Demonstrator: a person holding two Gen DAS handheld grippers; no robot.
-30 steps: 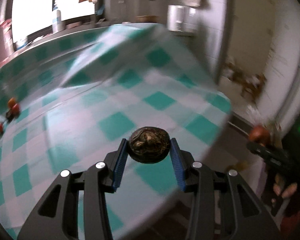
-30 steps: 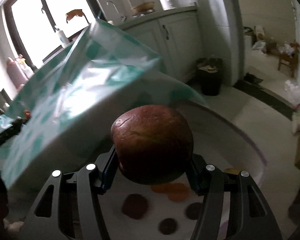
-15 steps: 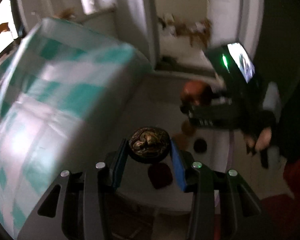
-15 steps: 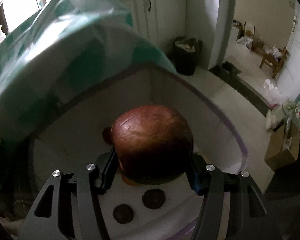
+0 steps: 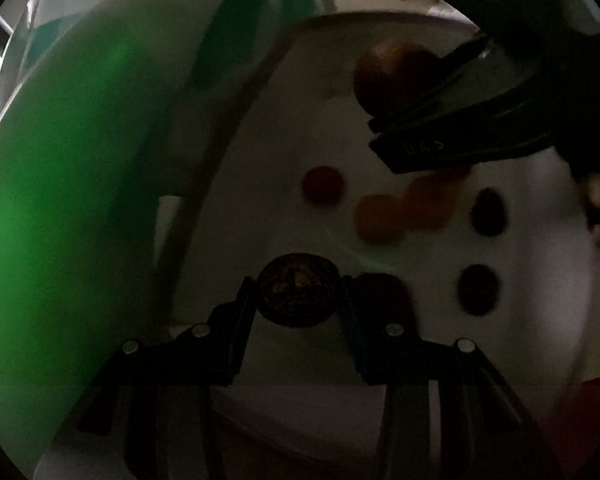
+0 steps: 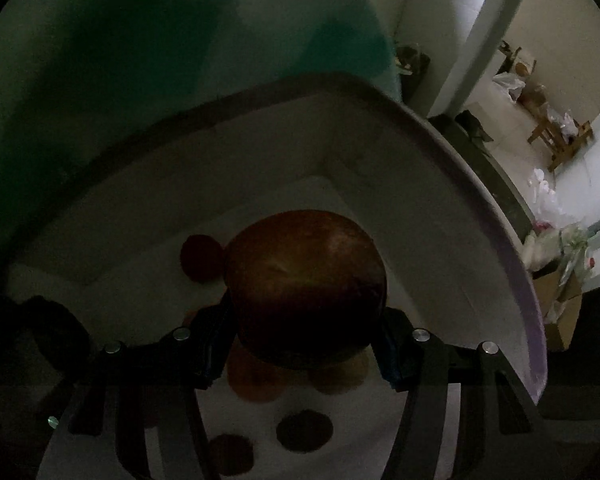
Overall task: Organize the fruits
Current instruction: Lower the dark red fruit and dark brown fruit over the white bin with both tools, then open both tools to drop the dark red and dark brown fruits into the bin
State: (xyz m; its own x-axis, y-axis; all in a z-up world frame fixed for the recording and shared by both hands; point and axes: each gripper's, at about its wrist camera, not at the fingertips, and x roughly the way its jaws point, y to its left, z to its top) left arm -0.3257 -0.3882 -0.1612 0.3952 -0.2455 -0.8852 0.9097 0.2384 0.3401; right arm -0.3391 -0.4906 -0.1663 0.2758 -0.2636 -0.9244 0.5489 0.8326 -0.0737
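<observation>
Apple [image 6: 306, 288] in right gripper [image 6: 306, 344], faint unreadable lettering.

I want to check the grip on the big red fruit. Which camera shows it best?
The right wrist view: the big red fruit fills the centre, clamped in the right gripper. The left wrist view shows it small, dim and partly hidden behind that gripper.
</observation>
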